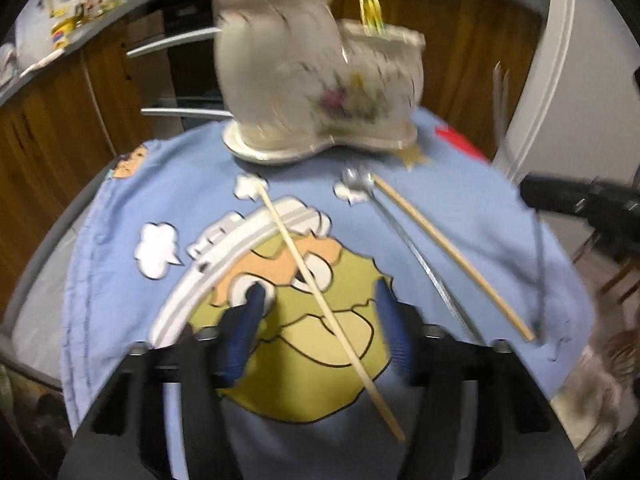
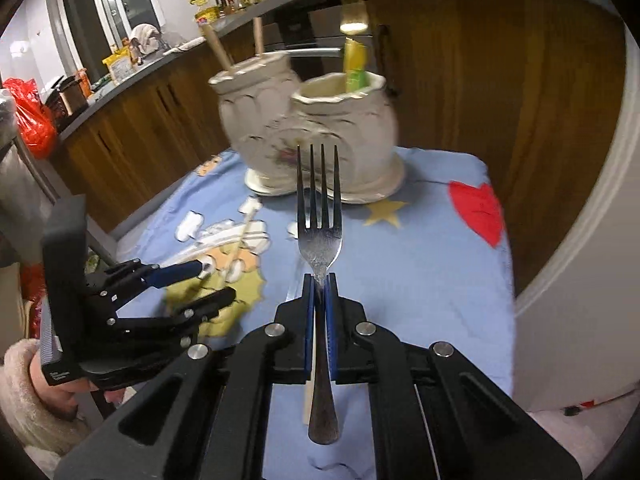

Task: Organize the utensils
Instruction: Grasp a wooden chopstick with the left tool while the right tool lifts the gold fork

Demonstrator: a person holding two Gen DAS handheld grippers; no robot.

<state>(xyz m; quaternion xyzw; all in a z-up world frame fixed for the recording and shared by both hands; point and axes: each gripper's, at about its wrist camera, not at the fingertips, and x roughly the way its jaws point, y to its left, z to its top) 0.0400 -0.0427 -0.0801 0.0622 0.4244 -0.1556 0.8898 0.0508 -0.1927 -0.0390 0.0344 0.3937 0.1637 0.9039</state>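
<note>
My left wrist view looks steeply down, close over the blue cloth (image 1: 120, 216). My right looks lower. Both share the far ceramic holder (image 1: 320, 80).

a dark wooden cabinet front (image 2: 480, 64) fills the background from ten to two o'clock, topped by a grey counter (image 2: 132, 70) that curves away toward nine o'clock. the counter carries cluttered packets and jars (image 2: 120, 65), too blurred to name. behind it, at eleven o'clock, a window with a grey frame (image 2: 86, 4) shows dark glass with a bright lamp reflection. a red plastic bag (image 2: 34, 120) sits at nine o'clock. a white rounded appliance or door (image 2: 580, 240) stands at three o'clock. metal drawer handles (image 1: 172, 42) cross the cabinets.
</note>
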